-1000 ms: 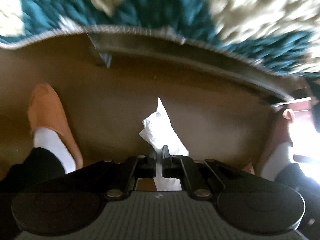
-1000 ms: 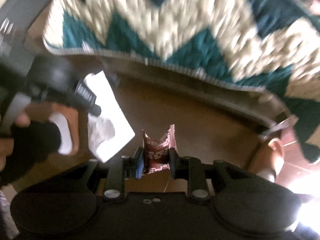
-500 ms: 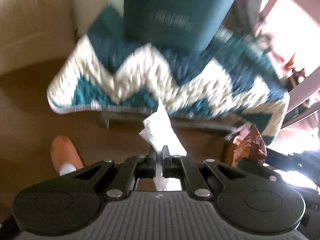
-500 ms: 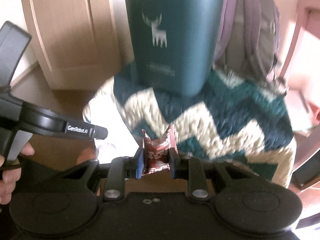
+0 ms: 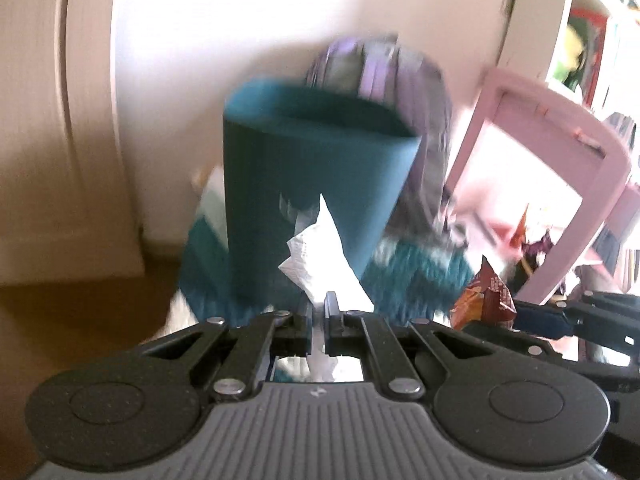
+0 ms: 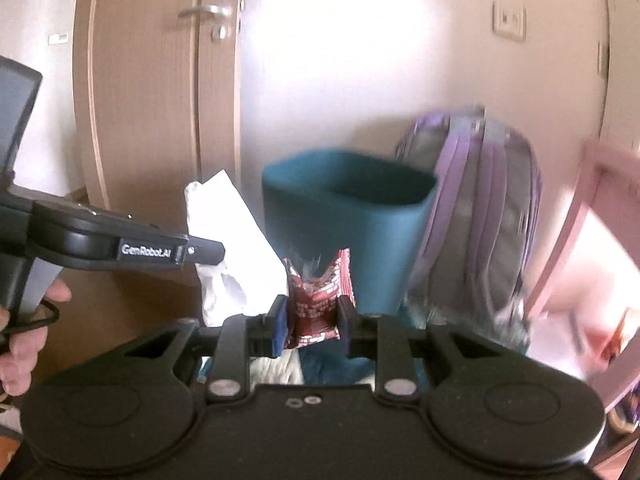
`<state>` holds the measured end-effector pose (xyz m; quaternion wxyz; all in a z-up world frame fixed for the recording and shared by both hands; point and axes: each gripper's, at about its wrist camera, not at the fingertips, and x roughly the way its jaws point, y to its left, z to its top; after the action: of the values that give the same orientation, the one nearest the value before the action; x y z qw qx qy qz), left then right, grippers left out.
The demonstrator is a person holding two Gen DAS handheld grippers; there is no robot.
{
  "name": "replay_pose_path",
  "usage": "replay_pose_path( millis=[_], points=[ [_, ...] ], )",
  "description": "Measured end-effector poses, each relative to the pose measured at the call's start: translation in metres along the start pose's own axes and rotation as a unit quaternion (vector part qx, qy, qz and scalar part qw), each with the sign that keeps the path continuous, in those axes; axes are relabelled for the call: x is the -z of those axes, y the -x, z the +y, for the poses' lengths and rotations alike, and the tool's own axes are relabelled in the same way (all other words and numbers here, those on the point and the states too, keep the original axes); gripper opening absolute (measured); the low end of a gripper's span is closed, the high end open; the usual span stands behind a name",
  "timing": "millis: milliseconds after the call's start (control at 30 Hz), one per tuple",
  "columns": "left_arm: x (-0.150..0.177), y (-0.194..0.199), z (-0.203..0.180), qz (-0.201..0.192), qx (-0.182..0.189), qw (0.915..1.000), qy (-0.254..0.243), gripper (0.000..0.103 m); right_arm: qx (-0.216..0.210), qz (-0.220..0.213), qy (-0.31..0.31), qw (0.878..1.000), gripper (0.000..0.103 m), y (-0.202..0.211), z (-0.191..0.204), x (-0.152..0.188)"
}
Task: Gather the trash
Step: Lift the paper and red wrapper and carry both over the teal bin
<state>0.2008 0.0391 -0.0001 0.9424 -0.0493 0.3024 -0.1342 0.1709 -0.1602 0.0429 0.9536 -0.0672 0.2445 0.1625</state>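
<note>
My left gripper (image 5: 319, 312) is shut on a crumpled white paper (image 5: 318, 256) that sticks up past its tips. In the right wrist view the same white paper (image 6: 224, 240) hangs from the left gripper (image 6: 212, 252) at the left. My right gripper (image 6: 313, 320) is shut on a dark red snack wrapper (image 6: 316, 300); that wrapper (image 5: 486, 296) also shows at the right of the left wrist view. A teal bin (image 5: 316, 168) with an open top stands ahead of both grippers on the rug, and its rim (image 6: 348, 184) lies a little above the wrapper.
A teal and white zigzag rug (image 5: 416, 276) lies under the bin. A purple backpack (image 6: 476, 216) leans behind the bin against the wall. A pink chair frame (image 5: 556, 184) stands to the right. A wooden door (image 6: 156, 92) is at the back left.
Both grippers have risen from near the floor and tilted up; the view went from the rug and feet to the bin's open top. The paper and wrapper stayed gripped.
</note>
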Motion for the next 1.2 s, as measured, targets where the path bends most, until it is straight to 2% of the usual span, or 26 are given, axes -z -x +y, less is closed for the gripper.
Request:
replay_pose_path(
  millis=[167,333,500,600,800,1200],
  points=[
    [-0.051,0.022,-0.009,-0.056,-0.002,0.9980,-0.030,0.005,0.017,-0.033,0.007,0.999,0.024,-0.007,-0.012,-0.043],
    [-0.098,0.027,-0.018,-0.100,-0.024,0.9923,-0.070,0.005,0.030,-0.054,0.012,0.998,0.024,-0.026,-0.021,-0.078],
    [-0.135,0.012,-0.021,-0.114,-0.041,0.9891,-0.083,0.005,0.037,-0.062,0.005,0.997,0.024,-0.049,-0.030,-0.103],
    [-0.153,-0.010,-0.017,-0.107,-0.036,0.9907,-0.075,0.005,0.038,-0.056,-0.003,0.998,0.024,-0.068,-0.037,-0.110],
    [-0.173,-0.062,-0.011,-0.086,-0.054,0.9913,-0.084,0.005,0.041,-0.023,-0.013,0.999,0.024,-0.117,-0.054,-0.114],
    [-0.183,-0.157,-0.008,-0.022,-0.078,0.9917,-0.100,0.005,0.032,0.061,-0.017,0.997,0.024,-0.188,-0.075,-0.101]
  ],
)
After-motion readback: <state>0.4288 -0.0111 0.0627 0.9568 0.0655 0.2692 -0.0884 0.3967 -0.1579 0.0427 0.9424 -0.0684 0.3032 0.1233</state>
